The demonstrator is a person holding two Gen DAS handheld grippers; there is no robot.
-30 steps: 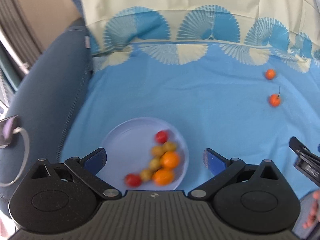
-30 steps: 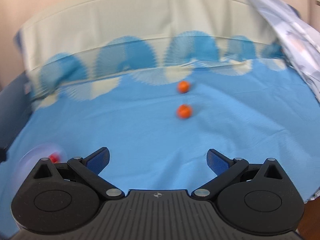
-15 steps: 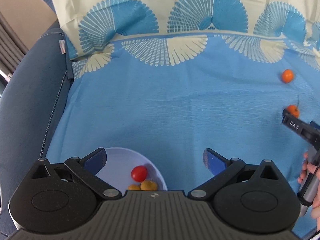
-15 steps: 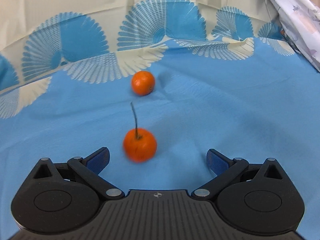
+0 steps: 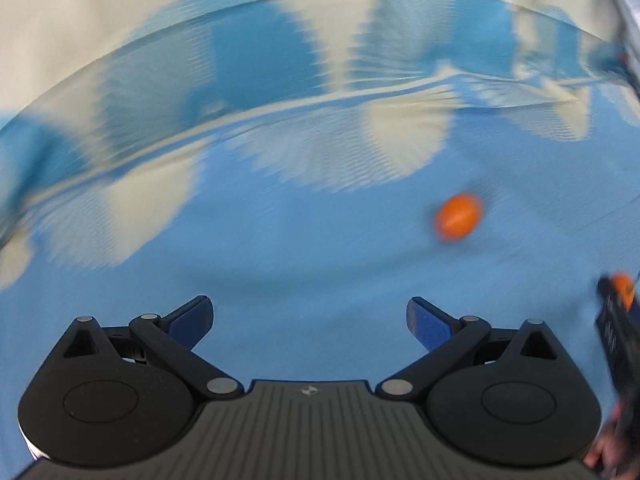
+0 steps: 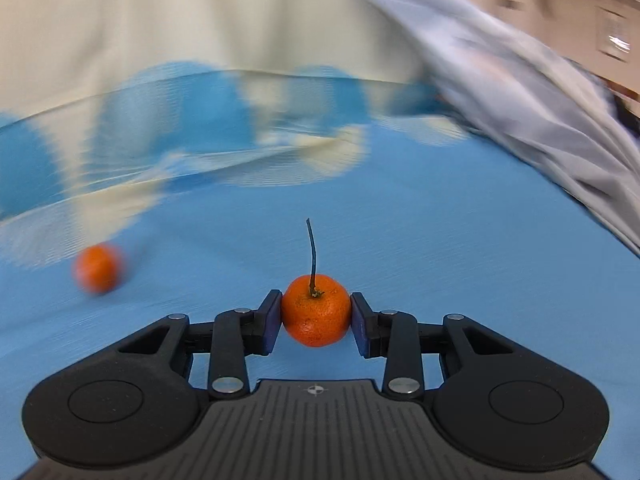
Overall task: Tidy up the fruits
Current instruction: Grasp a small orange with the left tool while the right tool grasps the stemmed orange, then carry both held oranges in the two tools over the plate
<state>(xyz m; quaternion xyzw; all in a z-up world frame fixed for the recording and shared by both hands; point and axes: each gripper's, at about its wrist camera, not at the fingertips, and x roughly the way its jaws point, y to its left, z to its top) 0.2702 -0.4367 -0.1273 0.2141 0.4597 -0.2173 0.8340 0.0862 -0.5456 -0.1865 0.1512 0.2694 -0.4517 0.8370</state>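
Note:
My right gripper (image 6: 315,316) is shut on a small orange mandarin with a long stem (image 6: 316,310), held just above the blue cloth. A second mandarin (image 6: 97,267) lies on the cloth to its left, blurred. In the left wrist view my left gripper (image 5: 310,318) is open and empty over the cloth. The loose mandarin (image 5: 458,216) lies ahead of it to the right. The held mandarin (image 5: 624,294) shows at the right edge behind the right gripper's black finger. The plate with the other fruits is out of view.
The blue cloth with white fan patterns (image 5: 280,240) covers the surface and rises into a cream backrest (image 6: 200,32). A pale patterned fabric (image 6: 520,92) is draped at the right. Both views are motion-blurred.
My right gripper has closed on the stemmed mandarin, which lay loose before it. My left gripper has moved forward and right, so the plate has left its view.

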